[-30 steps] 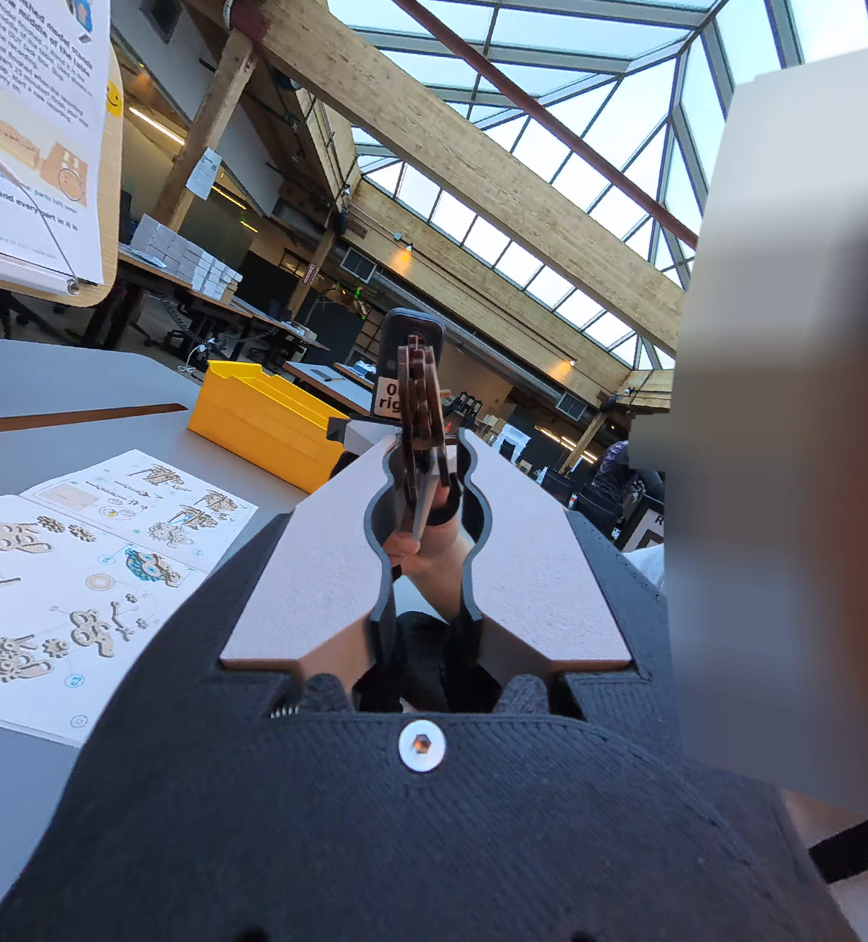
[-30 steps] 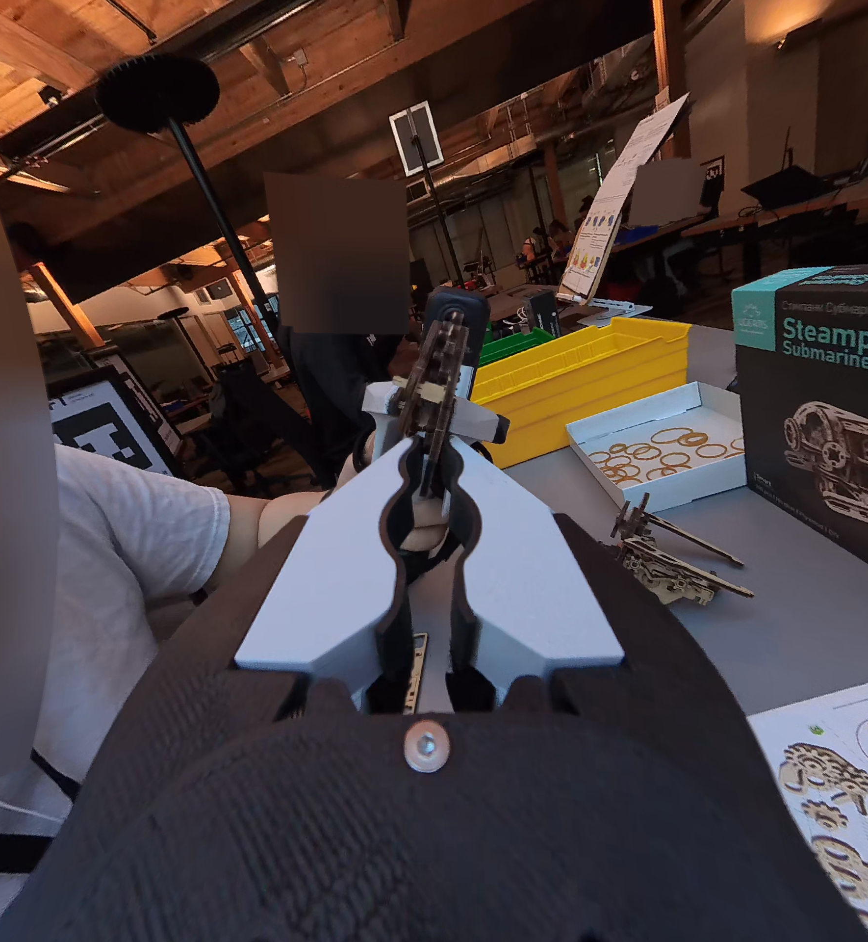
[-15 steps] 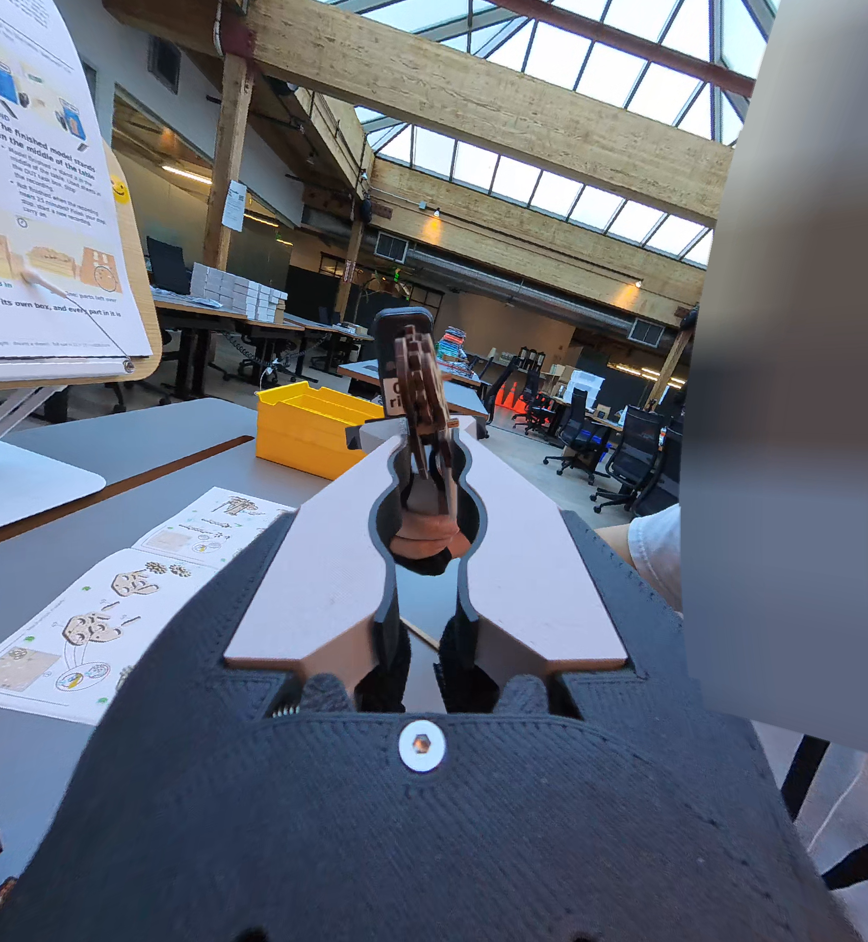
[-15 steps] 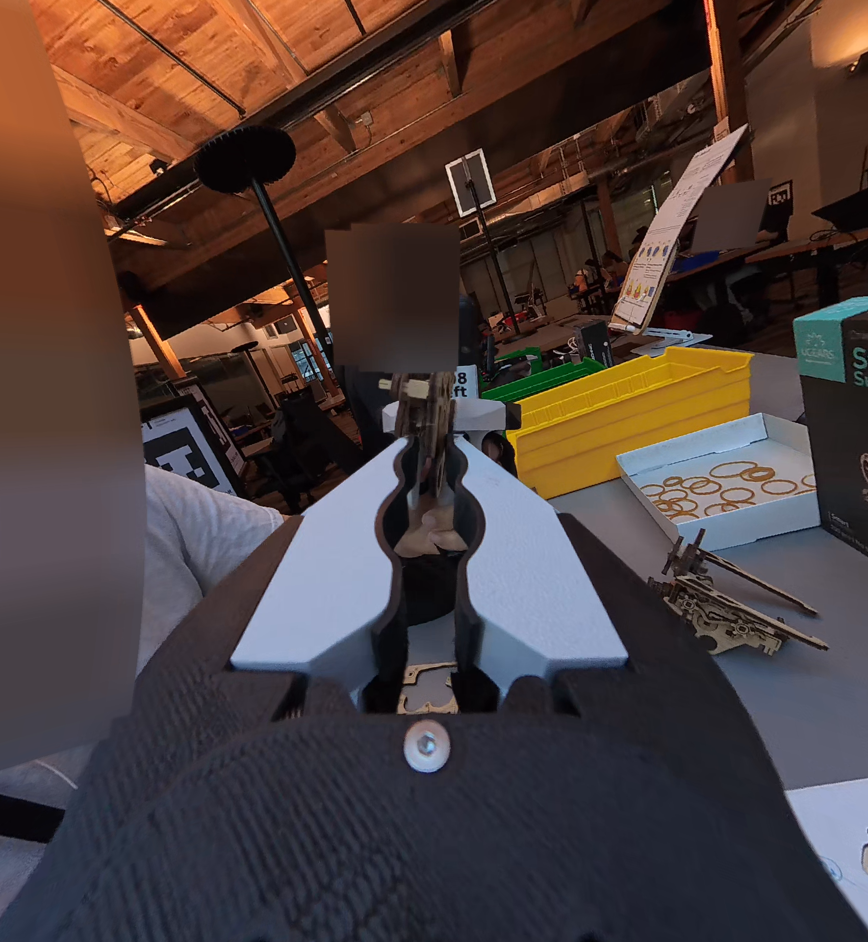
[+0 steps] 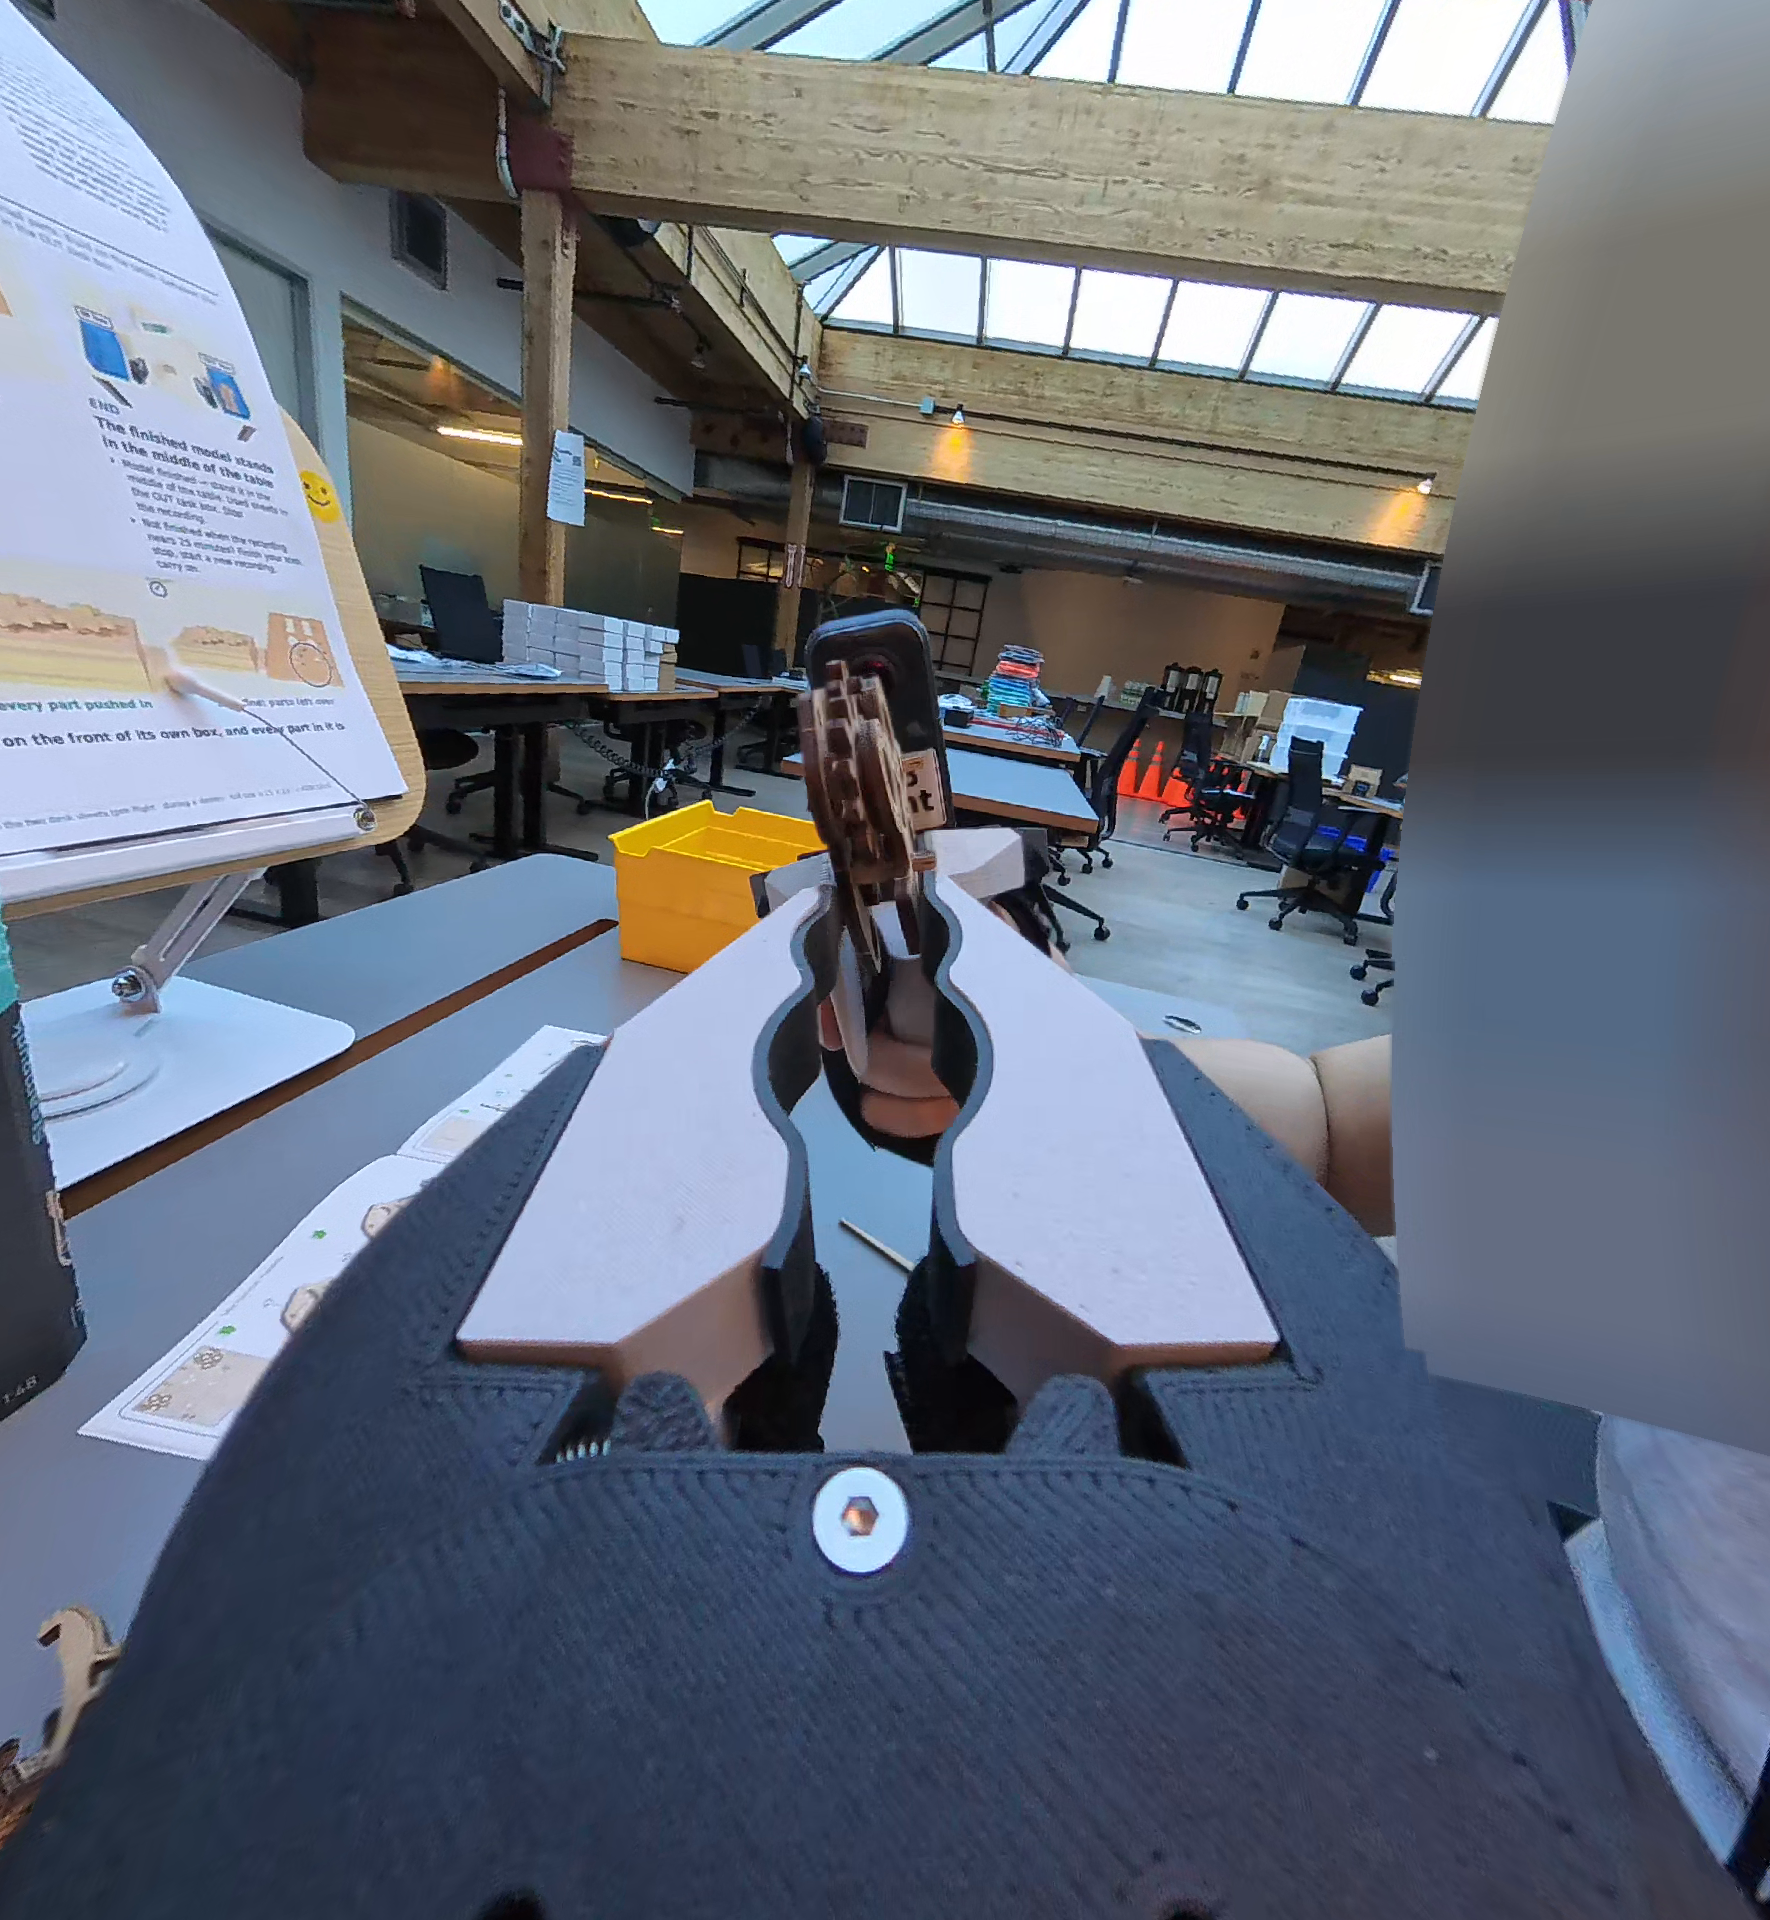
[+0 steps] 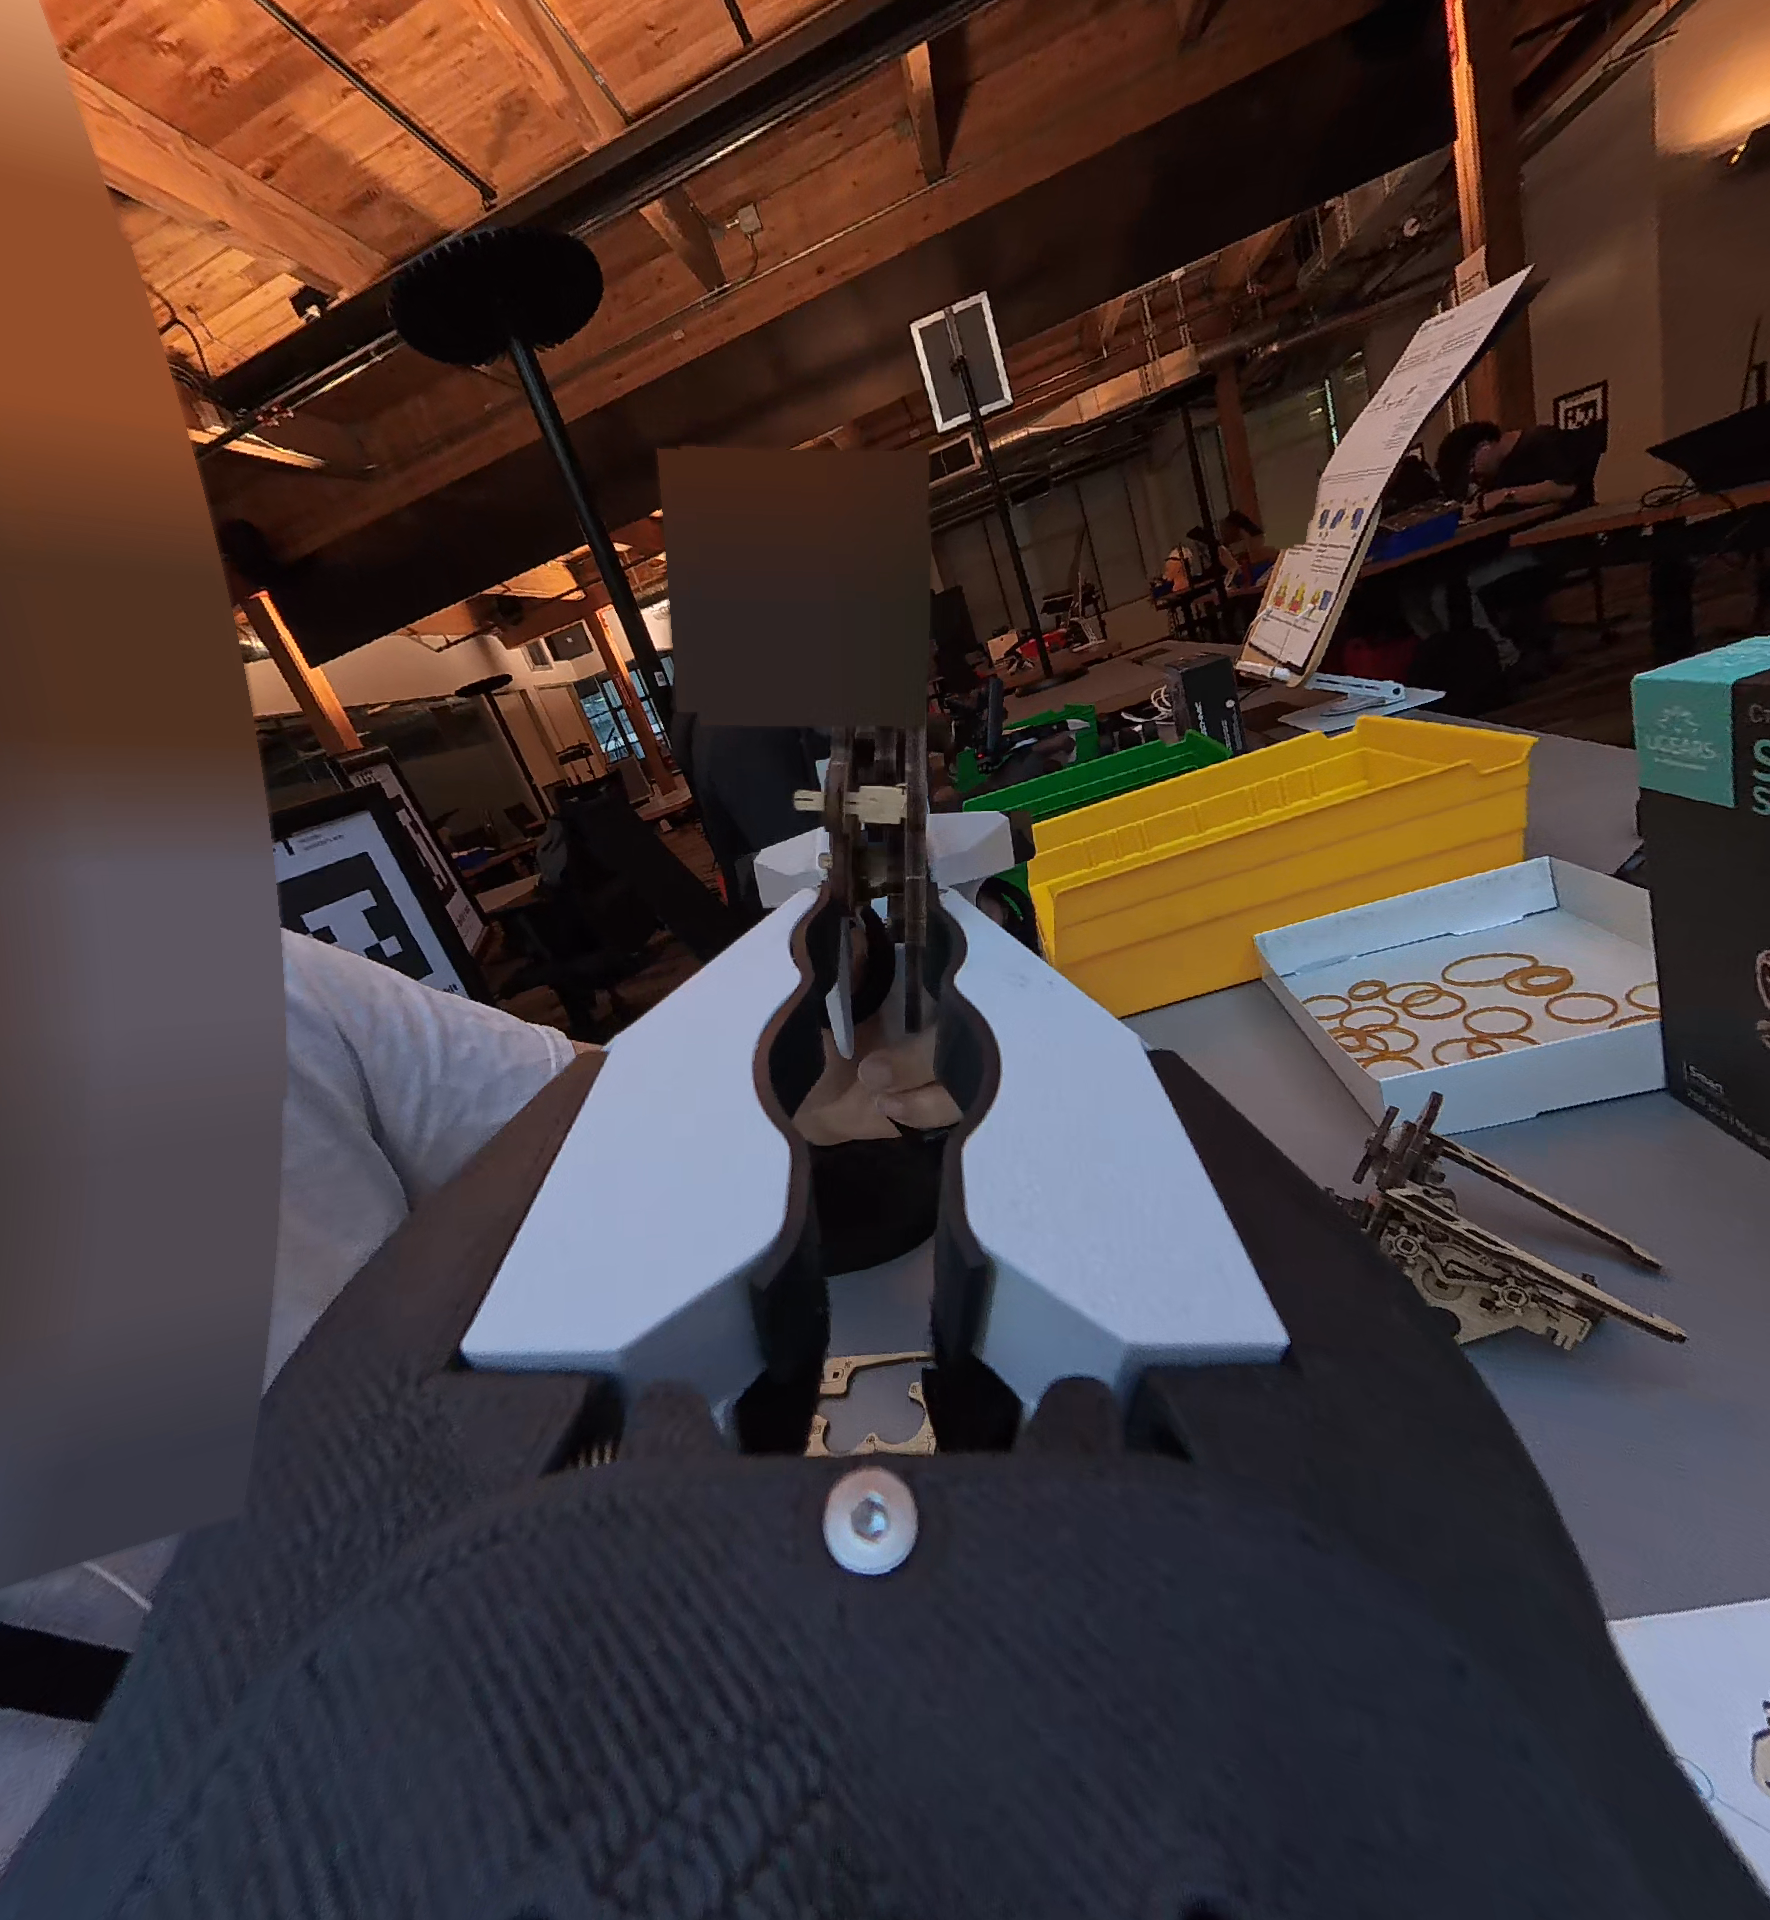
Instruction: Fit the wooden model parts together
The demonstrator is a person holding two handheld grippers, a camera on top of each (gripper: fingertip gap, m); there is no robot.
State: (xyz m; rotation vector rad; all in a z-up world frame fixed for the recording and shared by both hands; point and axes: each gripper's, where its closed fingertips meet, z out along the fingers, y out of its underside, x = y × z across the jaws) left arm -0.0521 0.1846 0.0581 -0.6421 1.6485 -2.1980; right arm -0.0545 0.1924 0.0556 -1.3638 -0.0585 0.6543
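My left gripper (image 5: 876,904) has its jaws pressed together on the wooden gear assembly (image 5: 855,774), which stands upright at the centre of the left wrist frame, rising out of the fingertips and leaning slightly left. Behind it, facing me, I see the right gripper (image 5: 896,862), its pale fingertips meeting the same piece from the far side.

In the right wrist frame my right gripper (image 6: 876,894) is likewise clamped on the wooden gear assembly (image 6: 873,821); the stacked dark plates sit between the fingertips at centre frame, with a pale cross peg (image 6: 853,802) poking out to the left just above the tips. Beyond it the left gripper (image 6: 886,847) shows pale behind the piece. Both grippers hold the assembly up in the air, above the grey table (image 6: 1639,1403).

Lower right of centre in the right wrist frame, a second wooden sub-assembly (image 6: 1473,1247) lies on the table, just below a white tray (image 6: 1380,1081) of rubber bands. A yellow bin (image 6: 1276,873) stands above the tray and a dark model box (image 6: 1743,935) fills the right edge. Through the gap low between my right fingers I glimpse a flat wooden part (image 6: 870,1403).

In the left wrist frame an instruction sheet (image 5: 268,1309) lies lower left, and a document stand (image 5: 112,540) fills the upper left.
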